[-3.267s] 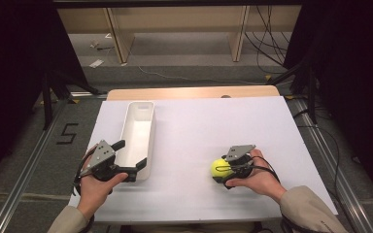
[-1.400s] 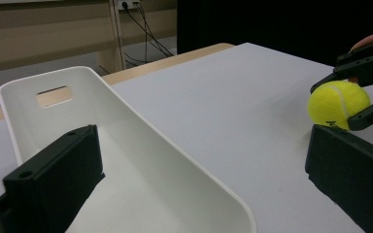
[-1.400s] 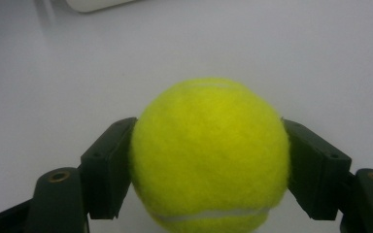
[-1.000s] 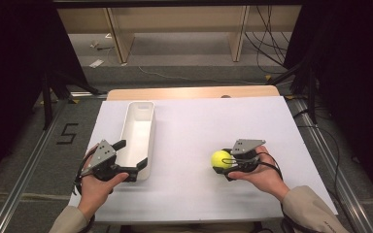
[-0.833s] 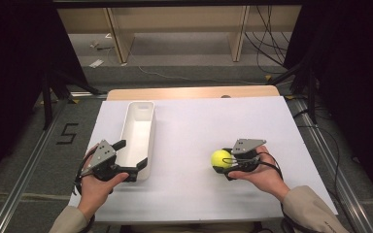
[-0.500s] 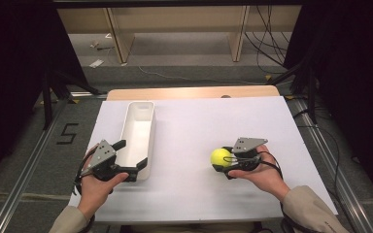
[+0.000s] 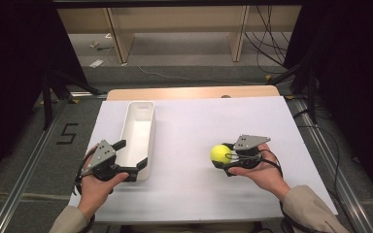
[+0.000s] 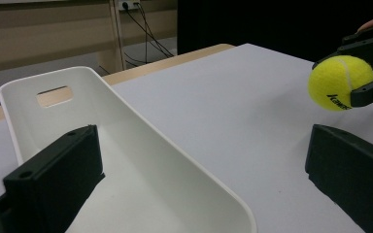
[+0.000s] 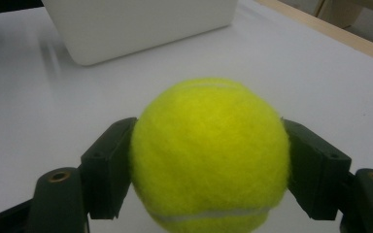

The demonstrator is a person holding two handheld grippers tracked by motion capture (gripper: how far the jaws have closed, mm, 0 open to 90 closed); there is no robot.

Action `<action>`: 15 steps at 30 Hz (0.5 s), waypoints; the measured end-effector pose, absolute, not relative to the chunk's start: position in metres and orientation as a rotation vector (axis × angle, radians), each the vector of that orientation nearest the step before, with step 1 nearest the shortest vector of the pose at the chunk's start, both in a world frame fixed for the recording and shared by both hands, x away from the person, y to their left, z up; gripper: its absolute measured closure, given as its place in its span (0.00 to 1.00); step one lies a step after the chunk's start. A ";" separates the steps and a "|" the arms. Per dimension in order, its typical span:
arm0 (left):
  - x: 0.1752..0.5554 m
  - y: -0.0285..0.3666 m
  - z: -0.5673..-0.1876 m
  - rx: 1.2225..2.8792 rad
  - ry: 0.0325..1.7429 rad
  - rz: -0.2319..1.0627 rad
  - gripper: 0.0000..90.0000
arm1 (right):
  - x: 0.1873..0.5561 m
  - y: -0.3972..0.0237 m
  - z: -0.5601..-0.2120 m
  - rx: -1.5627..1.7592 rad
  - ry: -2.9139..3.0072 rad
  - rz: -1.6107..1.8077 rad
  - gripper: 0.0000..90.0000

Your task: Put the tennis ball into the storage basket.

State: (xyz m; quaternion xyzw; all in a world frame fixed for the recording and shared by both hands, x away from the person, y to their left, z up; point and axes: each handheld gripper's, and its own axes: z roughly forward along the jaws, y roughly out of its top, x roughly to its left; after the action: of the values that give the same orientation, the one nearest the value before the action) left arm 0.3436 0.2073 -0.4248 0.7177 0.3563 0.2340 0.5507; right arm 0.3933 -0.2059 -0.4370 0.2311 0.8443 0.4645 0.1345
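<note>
Above surface (image 7: 194,126): ball (image 7: 220,154) clamped in right tool (image 7: 226,158), left tool (image 7: 132,160) open; round felt, slip risk short of tray (image 7: 137,136).

A fuzzy yellow ball (image 7: 220,154) with a white seam, lifted off the tabletop, well right of the white bin (image 7: 137,137).

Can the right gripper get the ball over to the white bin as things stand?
Probably yes. The right gripper is shut on the tennis ball, and bare table lies between it and the white bin. The left gripper, jaws open, straddles only the bin's near end; the rest looks free.
</note>
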 end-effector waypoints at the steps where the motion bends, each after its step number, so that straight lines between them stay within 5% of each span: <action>1: 0.344 0.207 -0.425 1.698 0.843 0.554 0.00 | 0.394 -0.206 -0.437 0.666 2.446 1.349 0.31; 15: 0.344 0.208 -0.425 1.701 0.843 0.555 0.00 | 0.397 -0.200 -0.431 0.665 2.411 1.383 0.31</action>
State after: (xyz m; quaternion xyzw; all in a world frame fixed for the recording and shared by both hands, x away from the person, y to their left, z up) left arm 0.3437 0.2077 -0.4248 0.7185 0.3559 0.2343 0.5497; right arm 0.3971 -0.2004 -0.4307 0.2303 0.8352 0.4791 0.1411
